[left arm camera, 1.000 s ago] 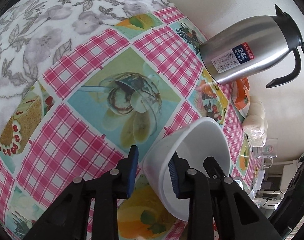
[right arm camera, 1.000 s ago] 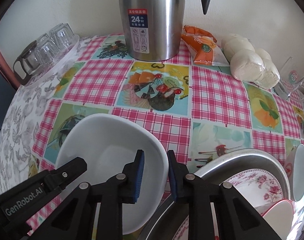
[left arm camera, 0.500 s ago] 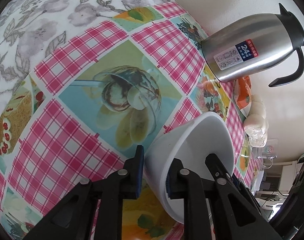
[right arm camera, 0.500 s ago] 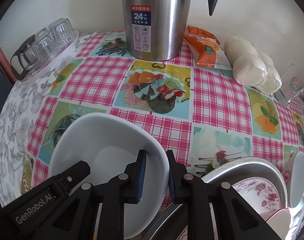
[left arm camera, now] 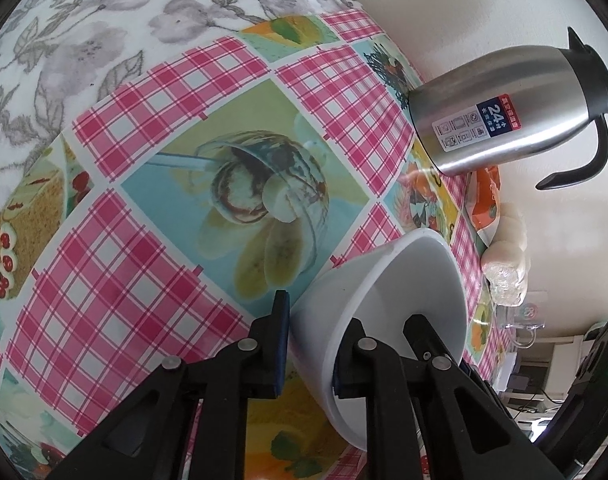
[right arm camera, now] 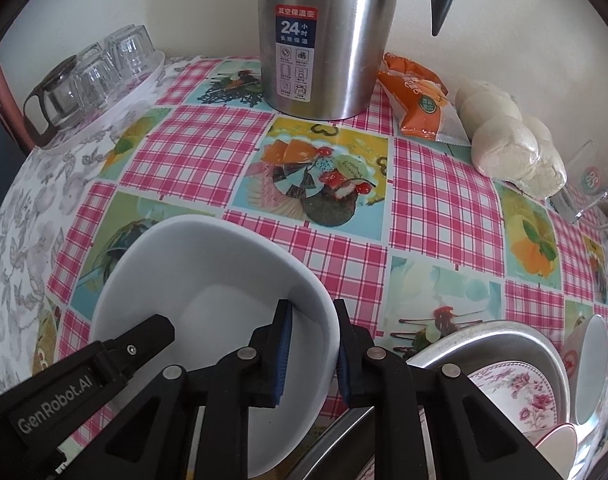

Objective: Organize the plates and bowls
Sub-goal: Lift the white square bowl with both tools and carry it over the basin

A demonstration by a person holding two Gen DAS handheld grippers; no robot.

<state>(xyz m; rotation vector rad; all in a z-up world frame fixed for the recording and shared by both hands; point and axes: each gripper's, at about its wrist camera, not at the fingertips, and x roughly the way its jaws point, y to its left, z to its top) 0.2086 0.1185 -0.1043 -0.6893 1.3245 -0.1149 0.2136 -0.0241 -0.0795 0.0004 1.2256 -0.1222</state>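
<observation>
A white bowl [left arm camera: 384,288] [right arm camera: 207,280] is held tilted just over the patterned tablecloth, between both grippers. My left gripper [left arm camera: 312,320] is shut on its near wall, one pad outside and one inside. My right gripper [right arm camera: 312,312] is shut on the opposite rim, one pad inside the bowl and one outside. The left gripper's black body [right arm camera: 103,364] shows at the bowl's lower left in the right wrist view. At the lower right a metal basin [right arm camera: 464,332] holds a floral plate [right arm camera: 516,392] and a white bowl [right arm camera: 588,360] standing on edge.
A steel thermos jug [right arm camera: 320,36] stands at the back by the wall. Upturned glasses on a white tray [right arm camera: 95,68] sit at the back left. An orange snack packet [right arm camera: 420,104], bagged buns [right arm camera: 512,140] and a glass mug [right arm camera: 588,184] lie at the back right.
The left gripper's jaws have closed onto the bowl's wall. The right gripper's jaws have narrowed slightly onto the rim. The bowl has barely shifted.
</observation>
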